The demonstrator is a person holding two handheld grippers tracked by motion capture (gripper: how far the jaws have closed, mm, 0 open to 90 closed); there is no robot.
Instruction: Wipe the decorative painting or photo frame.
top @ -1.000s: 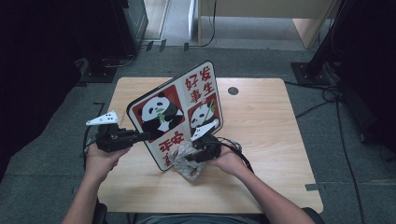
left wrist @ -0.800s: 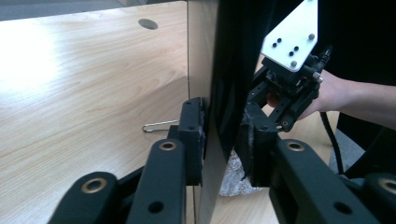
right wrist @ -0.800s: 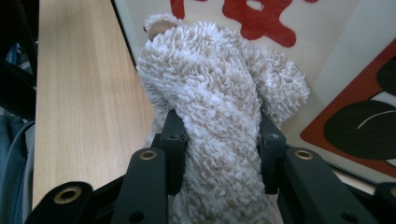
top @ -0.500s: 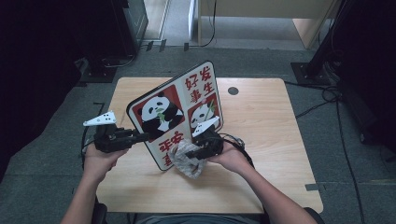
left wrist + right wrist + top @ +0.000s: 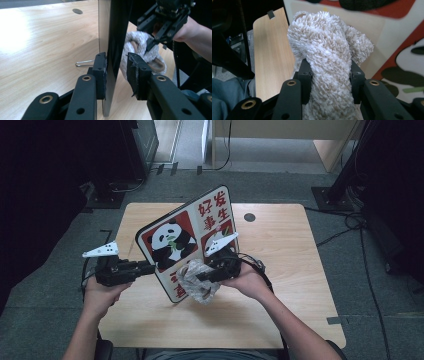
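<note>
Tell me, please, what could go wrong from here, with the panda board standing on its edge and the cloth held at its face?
1. The panda board stands on edge on the table. The left tool straddles its edge, but its jaws have just been opening and one pad stands clear, so a push might tip or slide the board.
2. The right tool pinches only a fold of the cloth. The loose bulk could drag and pull free.
</note>
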